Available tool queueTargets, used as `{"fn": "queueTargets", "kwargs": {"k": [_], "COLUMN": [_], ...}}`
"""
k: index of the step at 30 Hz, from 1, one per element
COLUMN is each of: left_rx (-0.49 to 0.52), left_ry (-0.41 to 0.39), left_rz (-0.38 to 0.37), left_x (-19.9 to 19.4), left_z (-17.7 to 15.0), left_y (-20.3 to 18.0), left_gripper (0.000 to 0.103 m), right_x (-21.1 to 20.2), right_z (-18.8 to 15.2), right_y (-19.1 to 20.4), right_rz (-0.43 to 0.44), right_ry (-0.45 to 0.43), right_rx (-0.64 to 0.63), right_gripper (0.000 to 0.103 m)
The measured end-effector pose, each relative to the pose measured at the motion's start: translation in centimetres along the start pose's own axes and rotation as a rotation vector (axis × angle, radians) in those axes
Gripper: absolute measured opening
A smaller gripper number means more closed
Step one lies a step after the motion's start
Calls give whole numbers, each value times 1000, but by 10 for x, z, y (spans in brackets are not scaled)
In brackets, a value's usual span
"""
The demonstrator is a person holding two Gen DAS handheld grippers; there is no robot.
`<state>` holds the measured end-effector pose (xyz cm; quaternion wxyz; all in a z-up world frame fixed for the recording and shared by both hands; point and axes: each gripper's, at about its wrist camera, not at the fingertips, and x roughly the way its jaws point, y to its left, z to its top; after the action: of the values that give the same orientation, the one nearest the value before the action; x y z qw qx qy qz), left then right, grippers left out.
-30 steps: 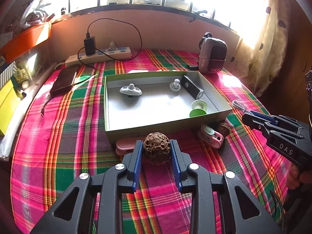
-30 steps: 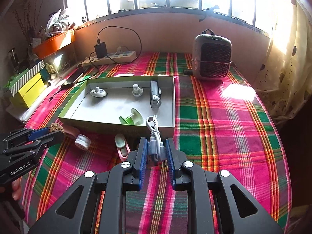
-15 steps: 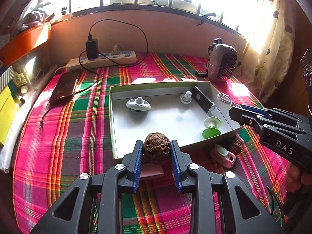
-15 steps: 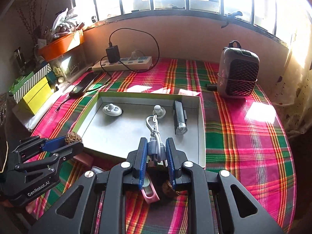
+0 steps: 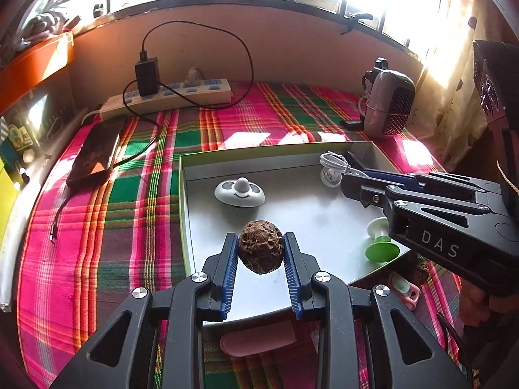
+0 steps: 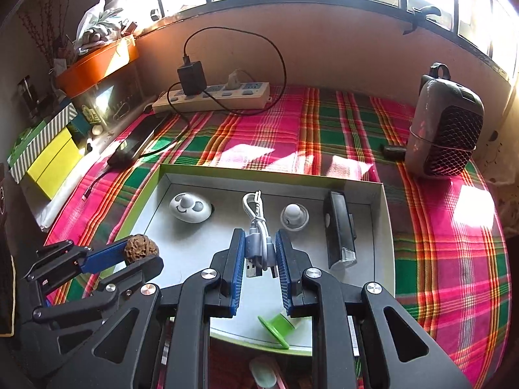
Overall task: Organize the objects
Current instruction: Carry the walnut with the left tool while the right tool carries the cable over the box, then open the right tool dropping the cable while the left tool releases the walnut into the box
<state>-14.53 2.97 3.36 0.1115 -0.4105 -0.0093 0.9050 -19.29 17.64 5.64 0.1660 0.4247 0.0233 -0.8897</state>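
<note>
My left gripper is shut on a brown wrinkled walnut and holds it above the near left part of the grey tray. It also shows in the right wrist view. My right gripper is shut on a coiled white USB cable, held over the tray's middle. In the tray lie a white smiley knob, a small white knob, a black bar-shaped device and a green spool.
A pink flat case, a pink clip and another walnut lie on the plaid cloth in front of the tray. A power strip, a phone and a small heater stand at the back.
Both grippers have moved forward from in front of the tray to above it, each still holding its object.
</note>
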Motion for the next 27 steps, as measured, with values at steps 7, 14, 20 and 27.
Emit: {"fn": "queueTargets", "kwargs": {"k": [7, 14, 20, 27], "left_rx": [13, 23, 29, 33], "left_ry": [20, 47, 54, 55], "left_rz": [6, 10, 9, 15], "left_x": [17, 32, 38, 40], "left_z": [8, 12, 12, 14], "left_y": [2, 2, 1, 1], "left_gripper": [26, 26, 26, 26], "right_x": [26, 44, 51, 54], "right_z": [8, 11, 13, 13], "right_y": [1, 1, 2, 2], "right_rz": [1, 1, -8, -20], "right_ry": [41, 72, 84, 94], "right_rx": [-4, -4, -11, -14], "right_gripper": [20, 21, 21, 21]}}
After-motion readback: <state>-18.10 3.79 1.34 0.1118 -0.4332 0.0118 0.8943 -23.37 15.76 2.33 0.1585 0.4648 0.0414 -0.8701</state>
